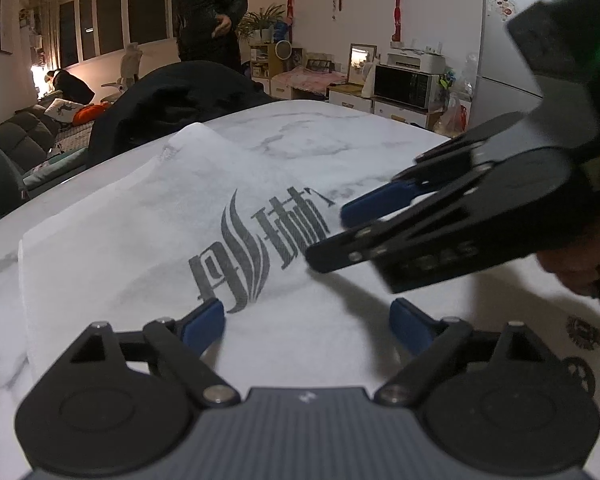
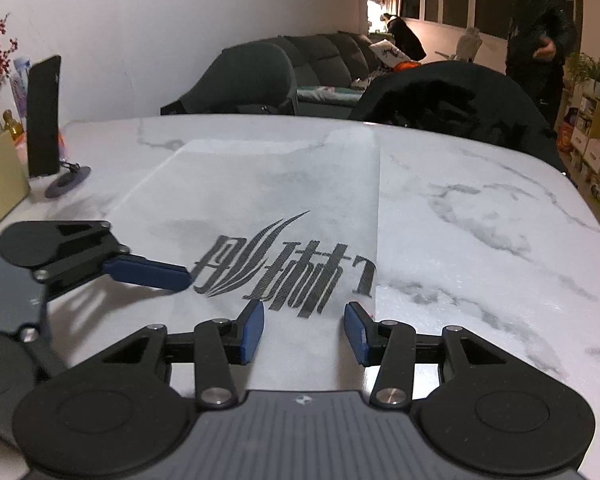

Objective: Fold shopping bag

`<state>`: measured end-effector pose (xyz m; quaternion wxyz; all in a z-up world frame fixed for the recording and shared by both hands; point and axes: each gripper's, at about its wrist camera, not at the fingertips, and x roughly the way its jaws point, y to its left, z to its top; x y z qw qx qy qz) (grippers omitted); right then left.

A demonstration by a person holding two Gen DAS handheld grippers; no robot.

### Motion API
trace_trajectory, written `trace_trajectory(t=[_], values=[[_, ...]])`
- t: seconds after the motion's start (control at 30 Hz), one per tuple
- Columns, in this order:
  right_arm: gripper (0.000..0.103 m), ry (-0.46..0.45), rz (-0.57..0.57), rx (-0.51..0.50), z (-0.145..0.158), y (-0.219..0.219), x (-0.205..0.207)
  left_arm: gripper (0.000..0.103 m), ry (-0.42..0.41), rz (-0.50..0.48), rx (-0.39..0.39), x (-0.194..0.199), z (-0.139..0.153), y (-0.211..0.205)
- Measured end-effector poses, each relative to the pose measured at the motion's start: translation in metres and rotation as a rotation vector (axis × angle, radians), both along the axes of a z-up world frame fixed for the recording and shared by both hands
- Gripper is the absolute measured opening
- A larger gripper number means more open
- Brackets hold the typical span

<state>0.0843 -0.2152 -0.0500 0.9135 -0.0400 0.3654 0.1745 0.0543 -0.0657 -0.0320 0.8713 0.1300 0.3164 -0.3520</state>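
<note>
a white shopping bag (image 1: 148, 248) lies flat on the marble counter (image 1: 312, 136), its dark printed logo (image 1: 256, 252) facing up. in the right wrist view the bag (image 2: 260, 184) runs away toward the far edge of the counter (image 2: 480, 216), with a straight long edge on its right side.

the left claw (image 1: 306, 322) hangs low over the near end of the bag with its blue-padded fingers (image 1: 204, 322) spread wide apart, nothing between them. the right claw (image 2: 304, 330) is also spread open, just above the near part of the logo (image 2: 284, 272), empty. from the left wrist view the right claw (image 1: 328, 236) reaches in from the right, its tips over the bag beside the logo; whether it touches the cloth i cannot tell. a hand (image 1: 580, 268) grips it from behind.

a black coat (image 2: 452, 100) is heaped at the far edge, a person in a dark jacket (image 1: 210, 8) stands beyond it, and a dark phone on a stand (image 2: 46, 120) sits at the far left.
</note>
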Motion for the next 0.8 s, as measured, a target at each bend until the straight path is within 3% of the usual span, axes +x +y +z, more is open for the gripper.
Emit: trace_trajectory(t=[0.57, 0.8], values=[[0.044, -0.066, -0.009, -0.064, -0.003, 0.011, 0.049, 0.096, 0.011, -0.019, 0.002, 0.001, -0.001, 0.000], [0.040, -0.101, 0.008, -0.054, 0.022, 0.019, 0.045, 0.097, 0.013, -0.021, 0.002, 0.002, -0.001, 0.000]])
